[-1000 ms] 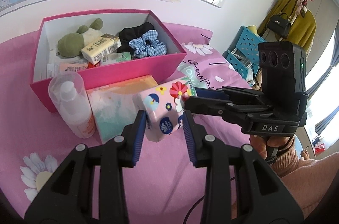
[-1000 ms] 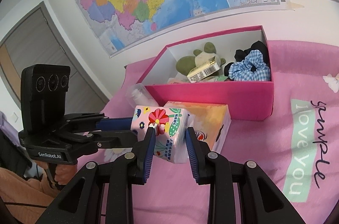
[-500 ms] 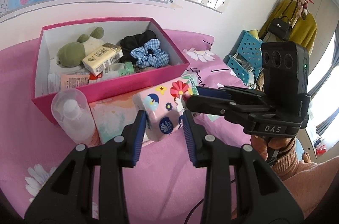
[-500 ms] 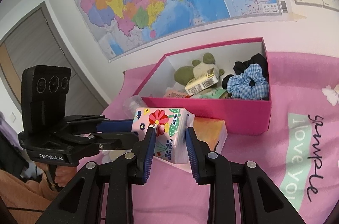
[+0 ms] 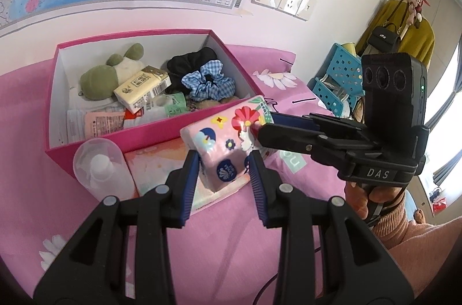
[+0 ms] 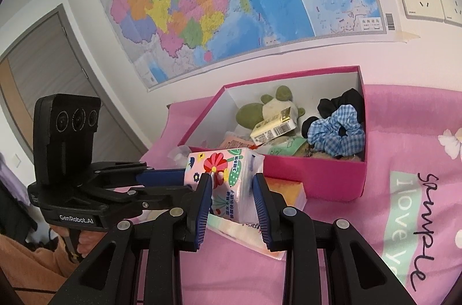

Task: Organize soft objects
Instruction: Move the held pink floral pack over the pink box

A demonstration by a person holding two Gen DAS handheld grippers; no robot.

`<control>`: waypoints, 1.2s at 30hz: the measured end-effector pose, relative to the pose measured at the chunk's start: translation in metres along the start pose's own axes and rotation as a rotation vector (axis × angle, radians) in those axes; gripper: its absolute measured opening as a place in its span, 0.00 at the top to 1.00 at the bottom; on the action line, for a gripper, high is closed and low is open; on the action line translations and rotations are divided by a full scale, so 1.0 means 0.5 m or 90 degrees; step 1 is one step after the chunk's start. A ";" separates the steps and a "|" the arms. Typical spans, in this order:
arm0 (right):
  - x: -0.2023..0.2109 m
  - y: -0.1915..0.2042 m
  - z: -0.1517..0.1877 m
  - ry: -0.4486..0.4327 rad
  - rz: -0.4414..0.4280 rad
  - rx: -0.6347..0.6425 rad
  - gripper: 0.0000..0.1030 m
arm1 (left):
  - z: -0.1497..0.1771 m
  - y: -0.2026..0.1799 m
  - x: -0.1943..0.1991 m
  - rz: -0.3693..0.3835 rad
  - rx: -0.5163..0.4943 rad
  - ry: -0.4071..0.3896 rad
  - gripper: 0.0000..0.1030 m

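A pink flowered tissue pack (image 5: 228,143) is held in the air between both grippers, just in front of the pink box (image 5: 161,136). My left gripper (image 5: 223,160) is shut on its near end. My right gripper (image 6: 232,183) is shut on the other end of the tissue pack (image 6: 231,178), and its body shows in the left wrist view (image 5: 346,143). The pink box (image 6: 311,183) holds a green plush toy (image 5: 101,76), a cream packet (image 5: 141,88), a blue checked scrunchie (image 5: 209,84) and a black scrunchie (image 5: 187,62).
A larger orange-and-white tissue pack (image 5: 161,169) lies on the pink bedspread (image 5: 29,189) under the held pack. A clear bottle (image 5: 101,169) stands at the box's near left corner. A blue crate (image 5: 337,76) stands beyond the bed on the right.
Both grippers have lifted the flowered tissue pack off the larger pack and carried it up and closer to the box's front wall.
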State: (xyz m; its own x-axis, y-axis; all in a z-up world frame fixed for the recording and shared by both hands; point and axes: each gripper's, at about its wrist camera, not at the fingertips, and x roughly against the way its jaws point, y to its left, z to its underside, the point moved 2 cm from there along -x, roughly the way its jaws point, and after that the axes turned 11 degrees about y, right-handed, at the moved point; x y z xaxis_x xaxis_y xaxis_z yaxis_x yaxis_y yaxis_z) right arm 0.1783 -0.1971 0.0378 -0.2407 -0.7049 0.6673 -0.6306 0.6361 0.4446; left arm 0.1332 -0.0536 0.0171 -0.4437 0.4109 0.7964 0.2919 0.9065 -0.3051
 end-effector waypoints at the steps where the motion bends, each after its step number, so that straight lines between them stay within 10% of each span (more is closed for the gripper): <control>1: 0.000 0.000 -0.001 -0.001 0.000 0.000 0.70 | -0.002 0.000 -0.001 -0.001 -0.001 0.000 0.64; 36: -0.007 -0.020 -0.039 -0.020 0.007 -0.006 0.70 | -0.065 0.016 -0.010 -0.028 -0.014 -0.009 0.64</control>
State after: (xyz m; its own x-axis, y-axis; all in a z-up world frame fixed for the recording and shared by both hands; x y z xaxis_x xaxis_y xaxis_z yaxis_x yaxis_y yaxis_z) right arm 0.2000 -0.1948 0.0427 -0.2702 -0.7075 0.6530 -0.6208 0.6464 0.4436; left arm 0.1651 -0.0515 0.0278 -0.4681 0.3718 0.8016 0.2907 0.9215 -0.2576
